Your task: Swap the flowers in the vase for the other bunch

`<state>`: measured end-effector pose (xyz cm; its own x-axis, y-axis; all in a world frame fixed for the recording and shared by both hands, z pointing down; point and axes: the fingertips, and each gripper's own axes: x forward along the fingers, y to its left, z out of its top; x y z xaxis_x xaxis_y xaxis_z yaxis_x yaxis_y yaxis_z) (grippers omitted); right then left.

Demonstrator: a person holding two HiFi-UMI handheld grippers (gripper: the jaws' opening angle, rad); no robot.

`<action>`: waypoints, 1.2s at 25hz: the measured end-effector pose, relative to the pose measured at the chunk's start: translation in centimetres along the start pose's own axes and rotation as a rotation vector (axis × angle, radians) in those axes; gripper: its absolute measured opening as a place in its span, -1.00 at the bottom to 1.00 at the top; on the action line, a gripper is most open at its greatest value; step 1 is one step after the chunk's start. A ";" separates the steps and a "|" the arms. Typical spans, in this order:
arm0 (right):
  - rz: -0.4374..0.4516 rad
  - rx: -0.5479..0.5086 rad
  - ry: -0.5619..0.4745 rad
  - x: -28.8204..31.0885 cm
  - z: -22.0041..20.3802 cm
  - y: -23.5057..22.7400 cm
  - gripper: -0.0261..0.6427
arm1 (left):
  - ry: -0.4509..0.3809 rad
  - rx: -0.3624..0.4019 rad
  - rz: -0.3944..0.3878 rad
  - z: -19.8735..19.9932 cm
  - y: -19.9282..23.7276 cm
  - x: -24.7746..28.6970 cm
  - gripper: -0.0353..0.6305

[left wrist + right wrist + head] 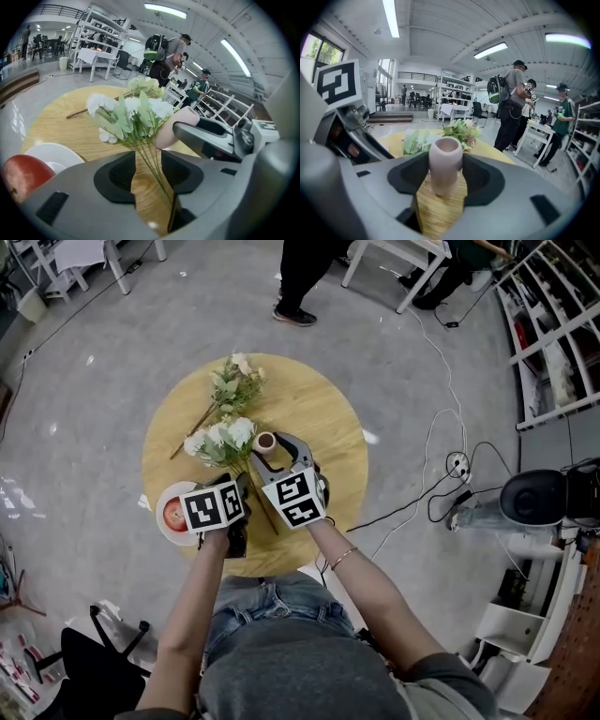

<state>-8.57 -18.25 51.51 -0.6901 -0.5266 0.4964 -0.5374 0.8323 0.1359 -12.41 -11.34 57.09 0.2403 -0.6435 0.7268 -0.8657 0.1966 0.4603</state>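
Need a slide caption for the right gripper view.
Right tool clamps the empty pink vase on the wooden table; white flowers and a greener bunch lie behind.

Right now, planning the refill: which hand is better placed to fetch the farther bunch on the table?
Likely the left gripper: its fingers stand open around the stems of the nearer bunch, so it is free for the far bunch. The right gripper is shut on the empty vase.

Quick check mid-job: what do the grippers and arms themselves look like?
The left gripper and right gripper are grey moulded shells with black recessed pads. Each carries a white cube with black square markers. Arms are bare below short grey sleeves; a thin bracelet sits on the right wrist. No cables show.
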 end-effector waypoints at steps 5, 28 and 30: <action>0.009 0.010 -0.005 0.0 -0.1 0.0 -0.23 | 0.038 -0.015 0.011 -0.5 0.2 1.7 -0.37; 0.033 0.025 -0.011 0.3 -0.1 -0.4 -0.23 | 0.055 -0.183 -0.038 -0.4 0.5 3.6 -0.78; 0.032 0.024 -0.010 0.2 -0.1 -0.3 -0.23 | 0.036 -0.172 -0.042 -0.2 0.4 2.7 -0.79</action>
<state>-8.55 -18.57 51.62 -0.7117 -0.5019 0.4916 -0.5268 0.8442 0.0992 -12.03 -12.81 59.32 0.2932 -0.6272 0.7216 -0.7672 0.2960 0.5690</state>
